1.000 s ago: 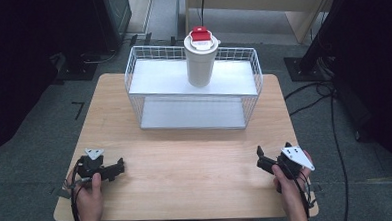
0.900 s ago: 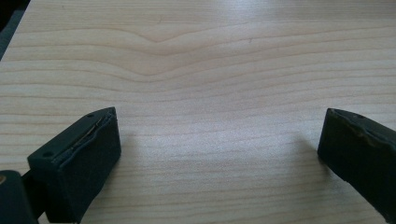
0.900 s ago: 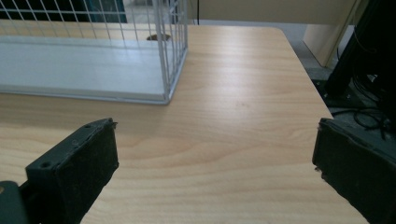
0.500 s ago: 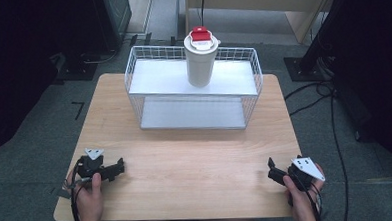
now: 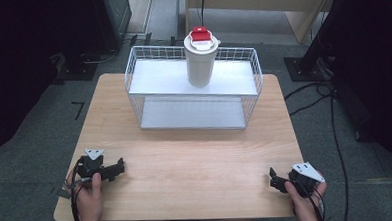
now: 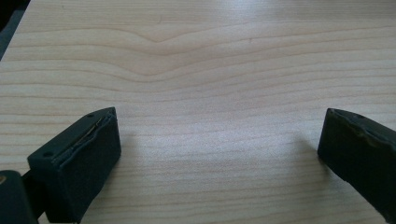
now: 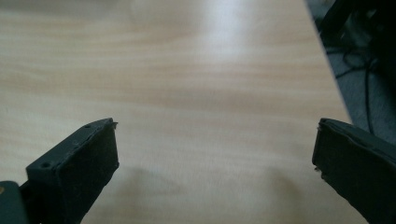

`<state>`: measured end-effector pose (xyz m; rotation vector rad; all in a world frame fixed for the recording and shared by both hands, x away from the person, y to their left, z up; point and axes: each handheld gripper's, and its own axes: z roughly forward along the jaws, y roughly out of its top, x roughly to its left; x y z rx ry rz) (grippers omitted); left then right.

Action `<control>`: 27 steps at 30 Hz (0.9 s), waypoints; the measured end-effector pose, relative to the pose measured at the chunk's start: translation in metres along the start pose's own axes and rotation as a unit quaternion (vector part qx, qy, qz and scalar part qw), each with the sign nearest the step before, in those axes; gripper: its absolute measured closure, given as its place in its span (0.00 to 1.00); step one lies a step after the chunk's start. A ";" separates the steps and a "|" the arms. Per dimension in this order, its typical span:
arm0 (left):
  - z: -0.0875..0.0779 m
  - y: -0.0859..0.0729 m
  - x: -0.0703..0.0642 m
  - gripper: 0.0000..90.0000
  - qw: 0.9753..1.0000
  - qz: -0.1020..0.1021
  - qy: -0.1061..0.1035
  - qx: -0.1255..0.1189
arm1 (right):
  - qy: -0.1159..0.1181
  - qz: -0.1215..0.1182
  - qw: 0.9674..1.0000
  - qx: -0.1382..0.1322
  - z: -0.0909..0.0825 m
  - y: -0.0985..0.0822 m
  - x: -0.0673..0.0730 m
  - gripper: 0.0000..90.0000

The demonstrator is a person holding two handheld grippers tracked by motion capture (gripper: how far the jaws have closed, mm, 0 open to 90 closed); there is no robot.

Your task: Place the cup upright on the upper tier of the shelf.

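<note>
- Left gripper: rests on the near left of the wooden worktop, jaws spread wide, holding nothing.
- Right gripper: sits at the near right corner of the worktop, jaws spread wide, holding nothing.
- White wire basket: stands at the far edge of the worktop.
- White tumbler with red lid: stands upright on the basket's upper shelf, well apart from both grippers.

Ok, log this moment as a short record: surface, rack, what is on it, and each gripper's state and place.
surface: wooden table
rack: white wire shelf rack at the table's far edge
on rack: white tumbler with red-topped lid, upright on the upper shelf
left gripper: open, near left edge of the table, holding nothing
right gripper: open, near right corner of the table, holding nothing
</note>
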<state>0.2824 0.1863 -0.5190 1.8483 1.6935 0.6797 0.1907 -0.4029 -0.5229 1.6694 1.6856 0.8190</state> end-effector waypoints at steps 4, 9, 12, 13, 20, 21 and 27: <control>0.000 0.000 0.000 0.00 1.000 0.000 0.000 0.000 | 0.011 -0.014 0.999 0.045 0.003 -0.001 -0.001 0.00; 0.000 0.000 0.000 0.00 1.000 0.000 0.000 0.000 | 0.040 -0.015 0.997 0.059 0.002 -0.004 -0.002 0.00; 0.000 0.000 0.000 0.00 1.000 0.000 0.000 0.000 | 0.051 -0.024 0.997 0.060 -0.002 -0.006 -0.001 0.00; 0.000 0.000 0.000 0.00 1.000 0.000 0.000 0.000 | 0.051 -0.025 0.997 0.060 -0.002 -0.006 -0.001 0.00; 0.000 0.000 0.000 0.00 1.000 0.000 0.000 0.000 | 0.053 -0.025 0.997 0.052 -0.004 -0.010 -0.003 0.00; 0.000 0.000 0.000 0.00 1.000 0.000 0.000 0.000 | 0.049 -0.020 0.997 0.052 -0.005 -0.010 -0.004 0.00; 0.000 0.000 0.000 0.00 1.000 0.000 0.000 0.000 | 0.043 -0.016 0.998 0.049 -0.005 -0.011 -0.005 0.00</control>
